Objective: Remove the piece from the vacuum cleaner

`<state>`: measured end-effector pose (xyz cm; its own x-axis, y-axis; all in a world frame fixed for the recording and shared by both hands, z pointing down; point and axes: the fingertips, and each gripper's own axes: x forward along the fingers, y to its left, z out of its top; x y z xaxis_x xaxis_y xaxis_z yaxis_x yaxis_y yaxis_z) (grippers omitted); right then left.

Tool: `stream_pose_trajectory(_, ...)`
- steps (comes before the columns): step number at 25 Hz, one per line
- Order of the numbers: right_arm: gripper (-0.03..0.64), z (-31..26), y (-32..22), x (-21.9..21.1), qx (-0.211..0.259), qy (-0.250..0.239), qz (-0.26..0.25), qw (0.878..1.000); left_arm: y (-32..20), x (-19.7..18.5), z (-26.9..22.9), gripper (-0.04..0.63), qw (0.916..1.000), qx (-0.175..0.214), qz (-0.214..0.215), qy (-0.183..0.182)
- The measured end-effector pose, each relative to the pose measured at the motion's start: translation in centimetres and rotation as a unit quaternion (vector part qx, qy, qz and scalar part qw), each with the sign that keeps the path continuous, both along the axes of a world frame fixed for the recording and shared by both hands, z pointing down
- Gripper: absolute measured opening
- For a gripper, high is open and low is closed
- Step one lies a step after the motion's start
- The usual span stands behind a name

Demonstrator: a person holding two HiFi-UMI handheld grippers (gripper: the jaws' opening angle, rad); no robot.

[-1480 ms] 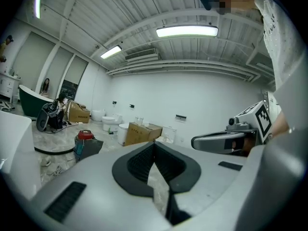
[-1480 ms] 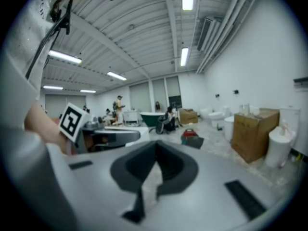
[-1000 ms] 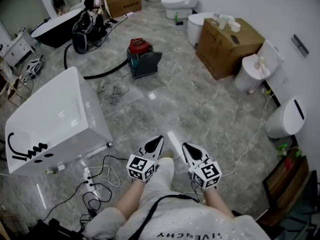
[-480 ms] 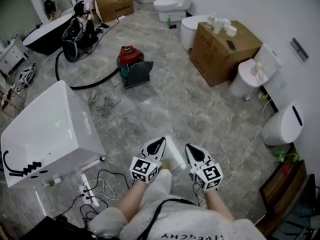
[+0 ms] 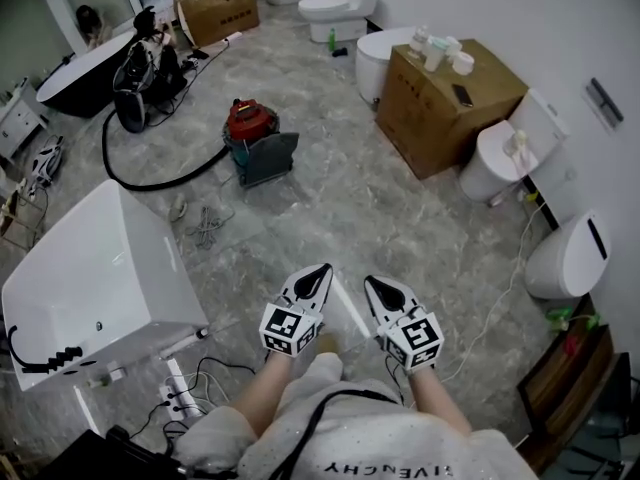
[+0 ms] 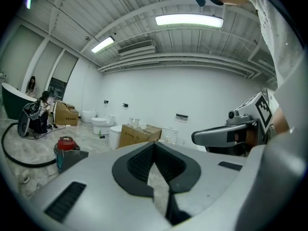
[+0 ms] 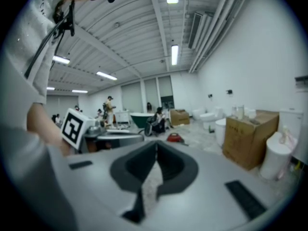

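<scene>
The vacuum cleaner [image 5: 252, 136] stands on the marble floor well ahead of me; it has a red top and a grey body, and its black hose [image 5: 150, 180] curves off to the left. It also shows small in the left gripper view as the vacuum cleaner [image 6: 65, 147] and in the right gripper view as the vacuum cleaner [image 7: 174, 137]. My left gripper [image 5: 320, 270] and right gripper [image 5: 373, 284] are held side by side in front of my body, far short of it. Both are shut with nothing between their jaws.
A big white tub [image 5: 95, 278] sits at the left with cables [image 5: 195, 378] by its near corner. A cardboard box [image 5: 450, 98] and toilets [image 5: 505, 153] line the right wall. A black bathtub [image 5: 70, 73], another box [image 5: 215, 8] and people are at the back.
The vacuum cleaner has come lower and a little left in the head view as I move toward it. Both grippers stay shut, side by side in front of me.
</scene>
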<state>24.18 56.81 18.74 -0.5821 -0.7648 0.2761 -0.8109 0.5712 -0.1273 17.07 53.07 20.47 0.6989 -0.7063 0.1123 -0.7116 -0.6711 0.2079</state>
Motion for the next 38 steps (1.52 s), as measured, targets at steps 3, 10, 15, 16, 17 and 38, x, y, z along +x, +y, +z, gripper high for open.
stream_pose_trajectory(3,0.014,-0.1,-1.4,0.7,0.001,-0.001,0.001,1.0,-1.7,0.5,-0.6,0.021,1.0,0.007,-0.003,0.001)
stream_pose_trajectory(10,0.014,0.8,-4.4,0.9,-0.011,-0.01,-0.026,1.0,-3.7,1.2,-0.1,0.021,0.9998,-0.002,-0.02,0.004)
stream_pose_trajectory(15,0.014,1.3,-8.4,0.3,-0.011,-0.012,-0.078,0.997,-6.4,1.0,0.5,0.021,0.9976,-0.01,-0.069,0.001)
stream_pose_trajectory(16,0.014,1.2,-9.2,0.2,-0.01,-0.01,-0.091,0.996,-7.0,1.1,0.4,0.021,0.9968,-0.011,-0.08,0.0)
stream_pose_trajectory(17,0.015,1.0,-10.1,0.2,-0.007,-0.007,-0.104,0.995,-7.7,1.1,0.4,0.021,0.9958,-0.011,-0.09,0.0)
stream_pose_trajectory(38,0.014,0.3,-22.0,5.0,0.008,-0.009,-0.254,0.967,-18.1,5.7,-0.4,0.021,0.9687,0.006,-0.248,-0.007)
